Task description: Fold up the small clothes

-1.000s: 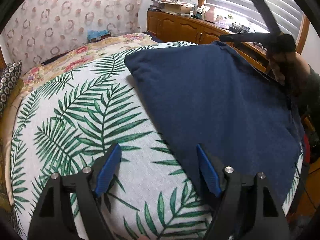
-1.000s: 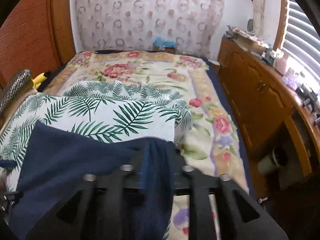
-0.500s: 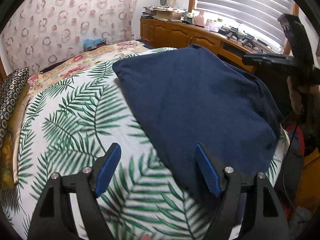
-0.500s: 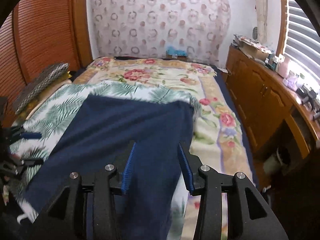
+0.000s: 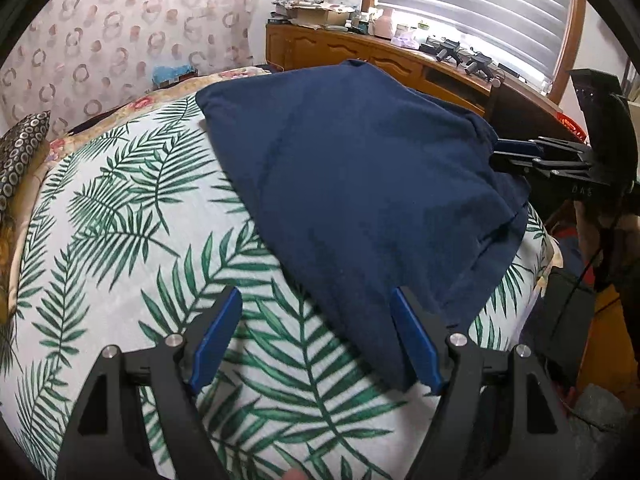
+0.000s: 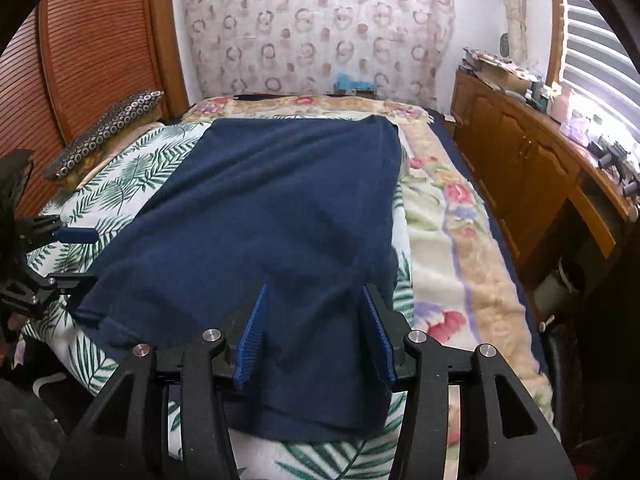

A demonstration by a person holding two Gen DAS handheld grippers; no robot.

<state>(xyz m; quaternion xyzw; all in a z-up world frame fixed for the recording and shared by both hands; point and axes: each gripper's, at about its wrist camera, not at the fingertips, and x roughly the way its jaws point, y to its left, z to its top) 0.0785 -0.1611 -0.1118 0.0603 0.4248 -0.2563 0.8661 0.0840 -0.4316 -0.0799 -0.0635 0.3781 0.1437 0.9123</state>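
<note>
A dark blue garment (image 5: 360, 184) lies spread flat on a white cloth with green palm leaves (image 5: 132, 208) on the bed; it also shows in the right wrist view (image 6: 272, 220). My left gripper (image 5: 316, 336) is open and empty, low over the cloth at the garment's near corner. My right gripper (image 6: 316, 336) is open and empty, just above the garment's near edge. The right gripper shows in the left wrist view (image 5: 560, 160) at the garment's right side. The left gripper shows in the right wrist view (image 6: 60, 256) at the garment's left edge.
A floral blanket (image 6: 452, 216) covers the bed beyond the palm cloth. A patterned pillow (image 6: 104, 128) lies at the head by a wooden headboard (image 6: 88, 68). A cluttered wooden dresser (image 6: 540, 160) runs along the window side.
The right gripper let go of the garment, which dropped and spread flat on the bed. Its jaws went from shut to open. The left gripper stayed open and drew back slightly.
</note>
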